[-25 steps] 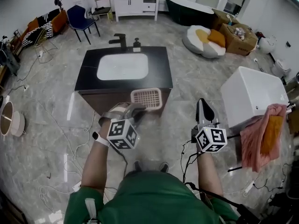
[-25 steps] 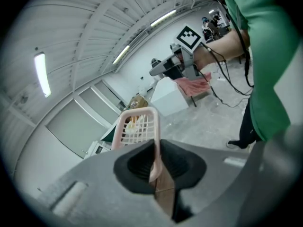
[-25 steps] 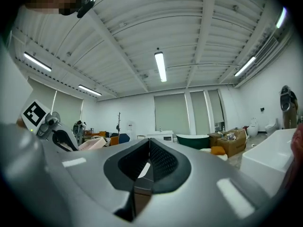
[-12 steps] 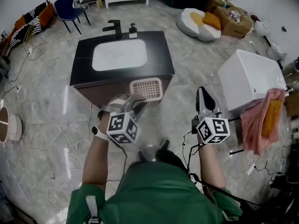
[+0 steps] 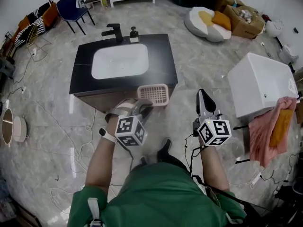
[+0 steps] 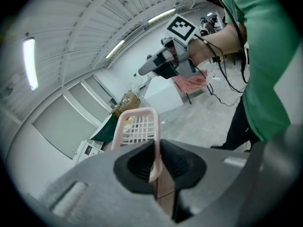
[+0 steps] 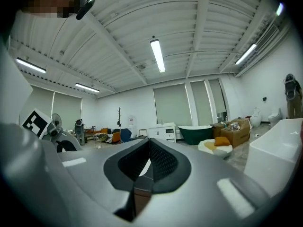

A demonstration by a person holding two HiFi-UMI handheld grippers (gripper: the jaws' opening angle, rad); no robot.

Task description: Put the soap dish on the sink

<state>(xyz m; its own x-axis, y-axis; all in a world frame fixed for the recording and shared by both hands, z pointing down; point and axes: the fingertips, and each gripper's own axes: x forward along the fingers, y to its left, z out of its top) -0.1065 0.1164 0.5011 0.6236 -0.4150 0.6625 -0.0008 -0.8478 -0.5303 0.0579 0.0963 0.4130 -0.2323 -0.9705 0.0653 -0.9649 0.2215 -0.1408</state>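
Head view and both gripper views, one moment. The left gripper (image 5: 144, 109) was clamped on the soap dish (image 5: 154, 94), a pink slatted tray. In the left gripper view its pads pinched one thin side wall of the soap dish (image 6: 137, 126), and the rest of the tray stood out beyond the left gripper's (image 6: 156, 167) tips, clear of any surface.

Ahead of the left gripper stood the sink (image 5: 161, 56), a dark countertop with a white basin (image 5: 120, 60) set into it. The carried dish overlapped the near right corner of that countertop in the head view; whether it hung over the top or just short of the front edge could not be told. On the far rim of the countertop, beyond the basin from the gripper, stood a black faucet (image 5: 113, 31) with a dark dispenser bottle (image 5: 134, 33) just to its right.

The right gripper (image 5: 202, 98) was held beside the left one, well apart from it and from the sink, over the marble floor (image 5: 189, 79). Its jaws were drawn together with nothing between them, as the right gripper (image 7: 147, 162) view showed. To the right of this gripper stood a white tub (image 5: 260, 86), with a pink towel (image 5: 265, 131) draped at its near corner.
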